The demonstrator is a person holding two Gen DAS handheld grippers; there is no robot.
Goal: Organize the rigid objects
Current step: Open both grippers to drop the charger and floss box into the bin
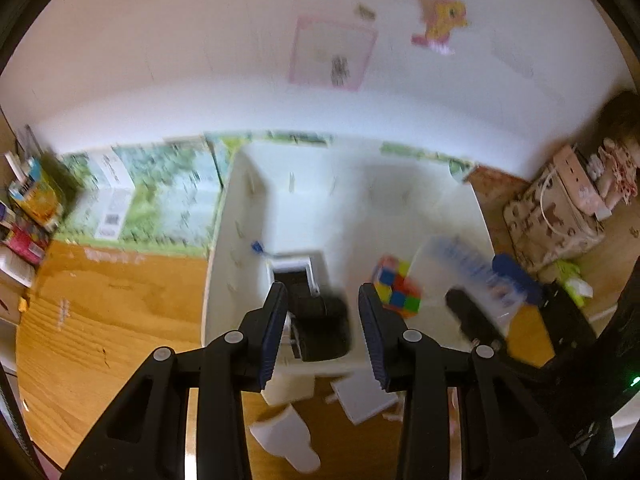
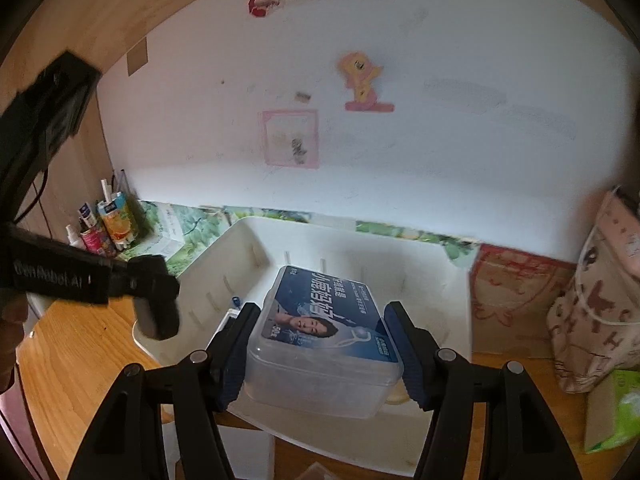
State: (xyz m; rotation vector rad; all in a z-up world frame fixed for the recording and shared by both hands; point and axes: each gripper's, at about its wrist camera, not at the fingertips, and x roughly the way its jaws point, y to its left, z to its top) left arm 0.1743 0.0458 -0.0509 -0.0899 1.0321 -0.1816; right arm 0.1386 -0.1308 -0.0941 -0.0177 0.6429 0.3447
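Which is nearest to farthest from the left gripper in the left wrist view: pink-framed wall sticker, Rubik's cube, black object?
From the left gripper:
1. Black object, between the fingers, in the white bin.
2. Rubik's cube, just right, in the bin.
3. Pink-framed wall sticker, on the back wall.

Left hand-held gripper (image 1: pixel 322 312) jaws parted; right hand-held gripper (image 2: pixel 320 340) jaws clamped on load.
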